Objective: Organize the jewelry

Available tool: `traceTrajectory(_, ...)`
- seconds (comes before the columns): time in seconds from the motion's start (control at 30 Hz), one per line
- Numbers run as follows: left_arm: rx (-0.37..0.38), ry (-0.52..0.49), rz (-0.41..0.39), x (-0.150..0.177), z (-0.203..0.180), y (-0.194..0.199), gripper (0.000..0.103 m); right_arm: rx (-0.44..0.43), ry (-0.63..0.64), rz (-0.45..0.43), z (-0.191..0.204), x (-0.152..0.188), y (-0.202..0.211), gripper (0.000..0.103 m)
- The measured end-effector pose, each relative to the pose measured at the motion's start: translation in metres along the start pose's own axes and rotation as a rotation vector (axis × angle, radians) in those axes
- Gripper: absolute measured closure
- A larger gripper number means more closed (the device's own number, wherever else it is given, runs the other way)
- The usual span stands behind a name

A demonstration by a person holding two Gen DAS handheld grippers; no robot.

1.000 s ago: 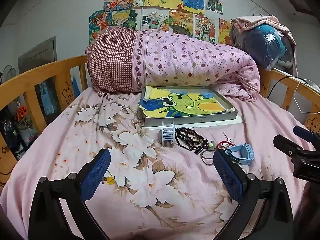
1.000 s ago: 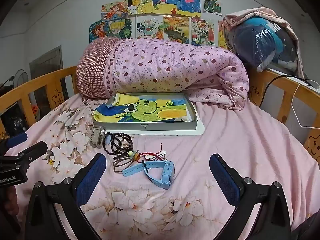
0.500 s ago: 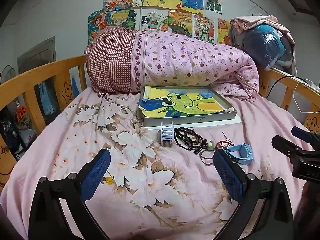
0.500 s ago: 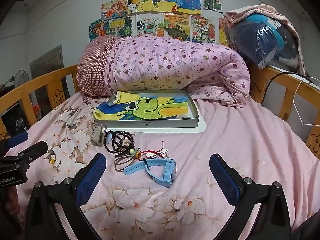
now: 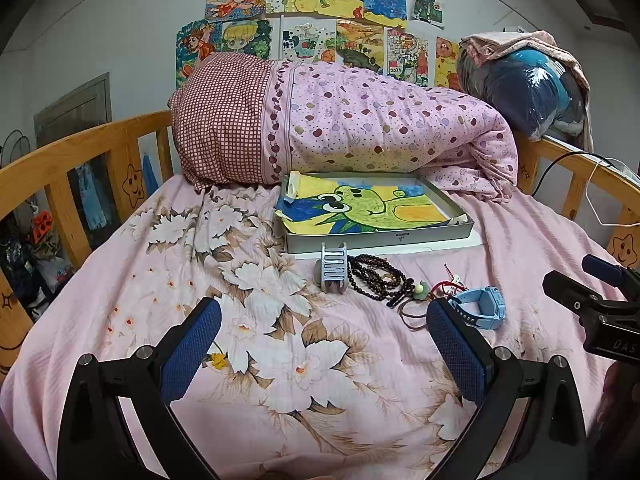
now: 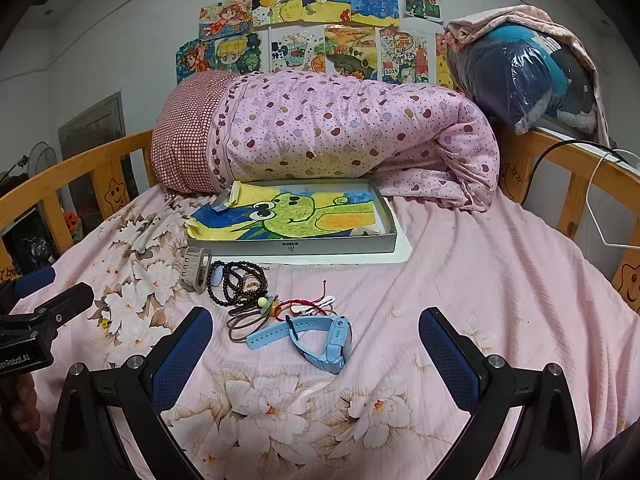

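Observation:
A small pile lies on the pink bed sheet in front of a shallow grey tray (image 5: 376,238) (image 6: 296,247) lined with a green cartoon drawing. It holds a grey hair claw (image 5: 333,267) (image 6: 196,269), dark bead bracelets (image 5: 374,274) (image 6: 240,282), a red cord charm (image 6: 308,305), brown hair ties (image 6: 246,326) and a light blue watch (image 5: 482,307) (image 6: 320,340). My left gripper (image 5: 322,334) is open, short of the pile, its right pad beside the watch. My right gripper (image 6: 316,340) is open, with the watch lying between its fingers.
A rolled pink dotted quilt (image 5: 360,128) (image 6: 340,132) lies behind the tray. Wooden bed rails (image 5: 80,160) (image 6: 580,184) run along both sides. A plastic-wrapped bundle (image 6: 524,80) sits at the back right. A cable (image 6: 568,148) hangs over the right rail.
Both grippers have eased slightly forward toward the pile; the watch now sits lower and closer in the right wrist view. Nothing was taken hold of.

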State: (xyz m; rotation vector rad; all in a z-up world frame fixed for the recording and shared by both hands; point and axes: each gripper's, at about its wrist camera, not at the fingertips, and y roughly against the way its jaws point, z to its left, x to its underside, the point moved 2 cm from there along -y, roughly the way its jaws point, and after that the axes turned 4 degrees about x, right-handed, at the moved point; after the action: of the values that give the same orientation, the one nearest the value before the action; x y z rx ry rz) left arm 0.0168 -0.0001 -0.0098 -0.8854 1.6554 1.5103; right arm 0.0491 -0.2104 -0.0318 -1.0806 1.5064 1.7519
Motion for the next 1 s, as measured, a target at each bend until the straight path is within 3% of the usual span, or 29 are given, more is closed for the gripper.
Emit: traceTrajectory(1.0,0.001,0.001,0.0,0.0001,0.0001,0.0001,0.002,-0.004,-0.009,0.009,-0.0002,0.003,-0.0026,0.0)
